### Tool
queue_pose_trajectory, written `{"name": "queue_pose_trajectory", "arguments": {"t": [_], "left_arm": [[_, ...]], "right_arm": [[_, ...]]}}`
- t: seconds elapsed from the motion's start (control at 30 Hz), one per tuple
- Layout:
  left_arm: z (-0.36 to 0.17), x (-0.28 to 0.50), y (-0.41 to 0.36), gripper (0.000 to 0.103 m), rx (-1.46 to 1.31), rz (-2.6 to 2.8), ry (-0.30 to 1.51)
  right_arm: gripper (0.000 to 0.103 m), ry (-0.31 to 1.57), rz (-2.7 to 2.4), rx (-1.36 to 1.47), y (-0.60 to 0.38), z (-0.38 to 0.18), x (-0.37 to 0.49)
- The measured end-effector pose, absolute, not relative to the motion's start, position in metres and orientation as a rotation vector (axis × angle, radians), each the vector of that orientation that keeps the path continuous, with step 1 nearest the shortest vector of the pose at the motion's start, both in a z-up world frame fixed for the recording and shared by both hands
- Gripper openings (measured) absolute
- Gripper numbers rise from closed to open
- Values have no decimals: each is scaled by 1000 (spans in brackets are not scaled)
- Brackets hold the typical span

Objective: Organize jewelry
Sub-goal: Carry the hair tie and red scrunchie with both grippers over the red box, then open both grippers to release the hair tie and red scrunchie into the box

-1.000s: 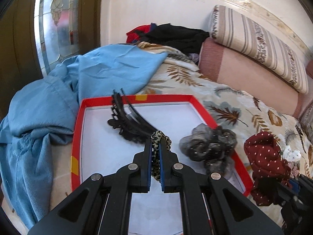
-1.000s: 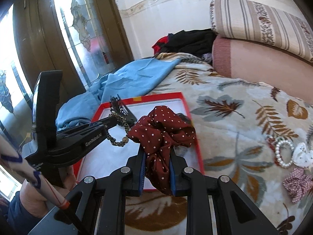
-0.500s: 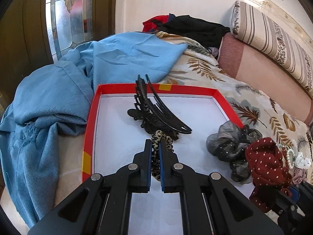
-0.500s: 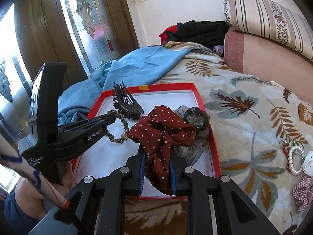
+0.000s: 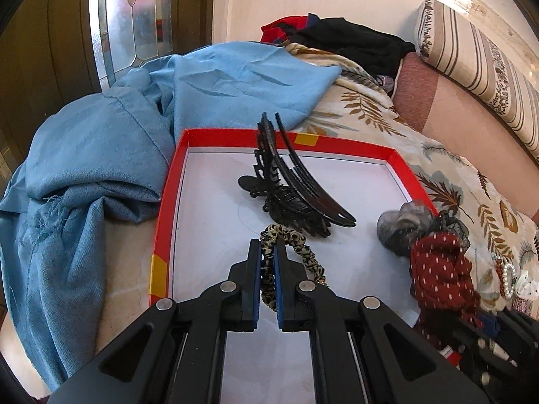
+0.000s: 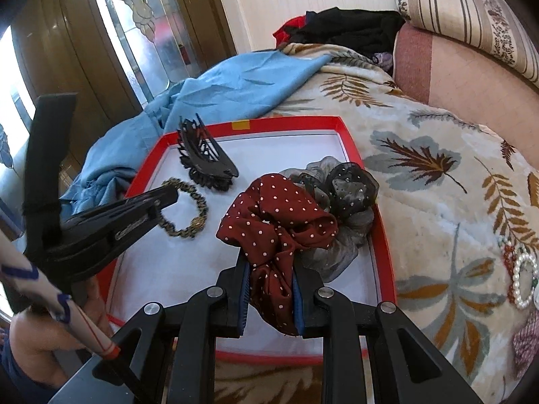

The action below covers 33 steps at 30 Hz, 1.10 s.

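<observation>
A red-rimmed tray (image 5: pixel 165 208) (image 6: pixel 384 232) with a white floor lies on the bed. My left gripper (image 5: pixel 267 252) (image 6: pixel 166 198) is shut on a leopard-print scrunchie (image 5: pixel 296 242) (image 6: pixel 193 225), low over the tray just in front of a black hair claw (image 5: pixel 296 195) (image 6: pixel 209 160). My right gripper (image 6: pixel 271 272) is shut on a dark red polka-dot scrunchie (image 6: pixel 273 215) (image 5: pixel 438 269), held over the tray's right part. A grey sheer scrunchie (image 6: pixel 347 198) (image 5: pixel 401 225) lies in the tray beside the red one.
Blue cloth (image 5: pixel 101 155) is heaped along the tray's left and far side. On the leaf-print blanket (image 6: pixel 438 175) right of the tray lie a pearl bracelet (image 6: pixel 524 279) and other small pieces. Pillows (image 6: pixel 471 10) and dark clothes (image 6: pixel 347 30) lie at the back. A person's sleeve (image 6: pixel 50 299) shows at left.
Both grippers have come forward and lower over the tray with their scrunchies. The red scrunchie now sits beside the grey one, and the leopard one hangs close to the hair claw.
</observation>
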<state>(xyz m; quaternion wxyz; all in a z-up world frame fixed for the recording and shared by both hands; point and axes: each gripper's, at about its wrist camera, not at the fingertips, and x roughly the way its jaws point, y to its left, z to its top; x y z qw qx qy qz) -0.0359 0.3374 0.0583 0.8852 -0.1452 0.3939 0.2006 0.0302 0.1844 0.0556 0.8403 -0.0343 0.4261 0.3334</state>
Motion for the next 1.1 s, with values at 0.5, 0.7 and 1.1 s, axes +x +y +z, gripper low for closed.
{"name": "queue_pose_trajectory", "arguments": {"t": [0.5, 0.7, 1.1], "left_arm": [[51, -29, 346, 6, -330, 430, 839], [52, -28, 346, 20, -338, 428, 831], [66, -36, 344, 40, -339, 437, 765]], "right_arm": [[24, 961, 664, -119, 219, 42, 86], [37, 960, 664, -113, 219, 41, 85], [58, 932, 696, -84, 202, 54, 69]]}}
